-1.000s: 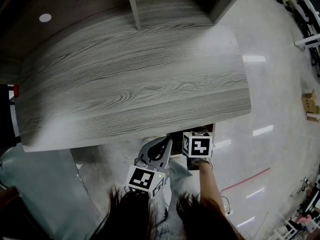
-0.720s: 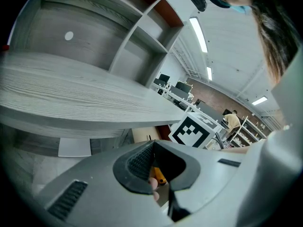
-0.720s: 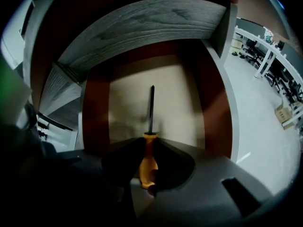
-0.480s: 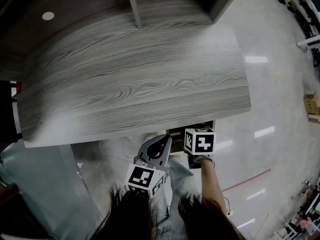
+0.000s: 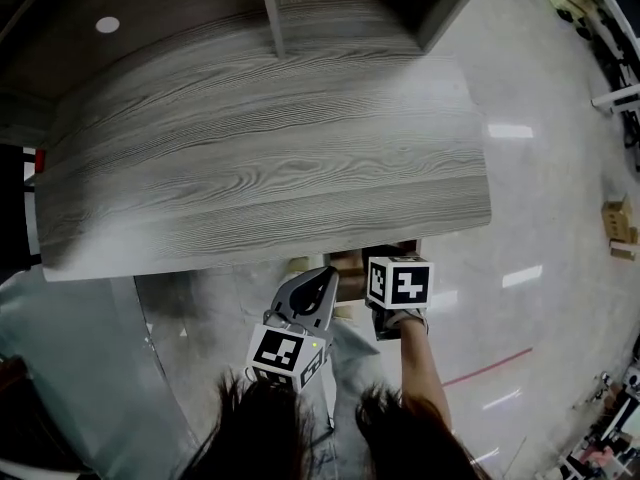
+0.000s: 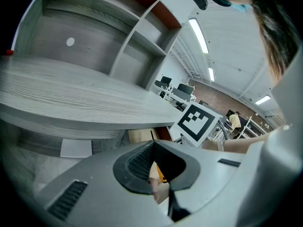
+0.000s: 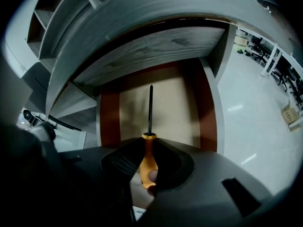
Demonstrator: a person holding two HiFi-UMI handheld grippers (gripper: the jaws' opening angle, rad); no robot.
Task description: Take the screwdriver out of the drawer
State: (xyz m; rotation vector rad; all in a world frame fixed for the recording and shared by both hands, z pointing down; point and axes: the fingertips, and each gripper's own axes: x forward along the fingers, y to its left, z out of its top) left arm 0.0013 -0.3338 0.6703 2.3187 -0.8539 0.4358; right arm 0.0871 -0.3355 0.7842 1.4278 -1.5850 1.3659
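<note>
The screwdriver [image 7: 147,161] has an orange handle and a thin black shaft. My right gripper [image 7: 147,148] is shut on the handle, and the shaft points forward over the open drawer [image 7: 170,103], which has a beige floor and red-brown sides. In the head view the drawer [image 5: 348,261] pokes out below the desk's front edge, with the right gripper's marker cube [image 5: 398,282] just in front of it. My left gripper [image 6: 152,144] is shut with nothing between its jaws. In the head view the left gripper [image 5: 328,280] hangs beside the right one, left of the drawer.
The grey wood-grain desk [image 5: 270,158] overhangs the drawer, with shelf dividers [image 5: 272,8] at its back. A glossy pale floor [image 5: 540,168] lies to the right. A white sheet [image 6: 75,148] lies under the desk. The person's hair [image 5: 270,428] fills the bottom edge.
Both grippers stay just below the desk's front edge. The left gripper has edged slightly up and right. The view has shifted a little, so more of the beige drawer shows.
</note>
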